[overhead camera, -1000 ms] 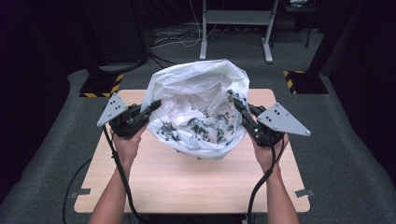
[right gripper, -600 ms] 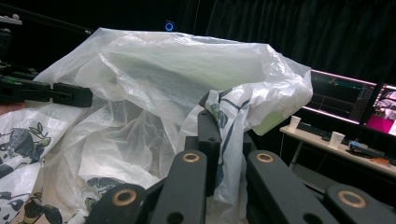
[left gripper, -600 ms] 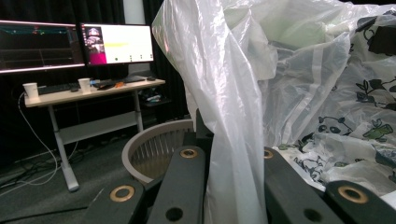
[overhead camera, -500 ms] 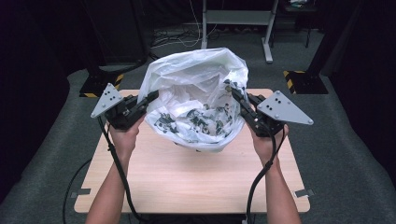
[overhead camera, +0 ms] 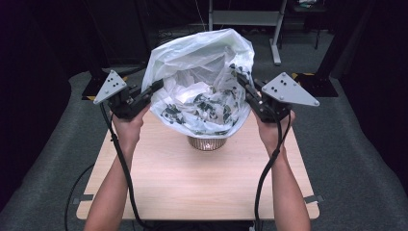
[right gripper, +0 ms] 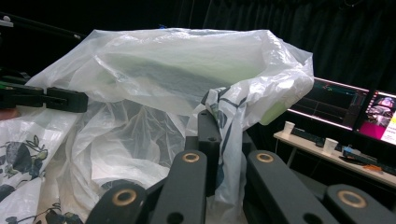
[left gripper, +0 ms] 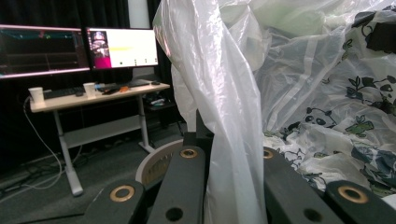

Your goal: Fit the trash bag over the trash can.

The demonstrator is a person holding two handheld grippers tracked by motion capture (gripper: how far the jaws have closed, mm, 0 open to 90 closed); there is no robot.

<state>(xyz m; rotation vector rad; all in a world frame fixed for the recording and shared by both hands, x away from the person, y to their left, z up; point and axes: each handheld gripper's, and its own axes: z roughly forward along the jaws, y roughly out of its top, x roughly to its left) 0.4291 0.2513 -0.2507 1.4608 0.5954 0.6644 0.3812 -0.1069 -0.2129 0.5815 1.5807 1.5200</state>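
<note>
Two hand-held grippers are holding a thin plastic bag (overhead camera: 202, 91) open above a small round basket (overhead camera: 207, 142) that is standing near the middle of the wooden table (overhead camera: 192, 187). The left gripper (overhead camera: 156, 89) is clamping the bag's left rim, with a fold of film pinched between its closed jaws in the left gripper view (left gripper: 231, 154); the right gripper (overhead camera: 240, 79) is clamping the opposite rim in the same way, the printed film running down between its closed jaws (right gripper: 229, 135). The bag's mouth is stretching side to side between the two grips, so its long axis is lying across the table, and its printed bottom is hanging directly over the basket, touching or just clearing its rim. Both hands are standing about equally far from the basket, one on each side, so the bag is hanging centred over it.
</note>
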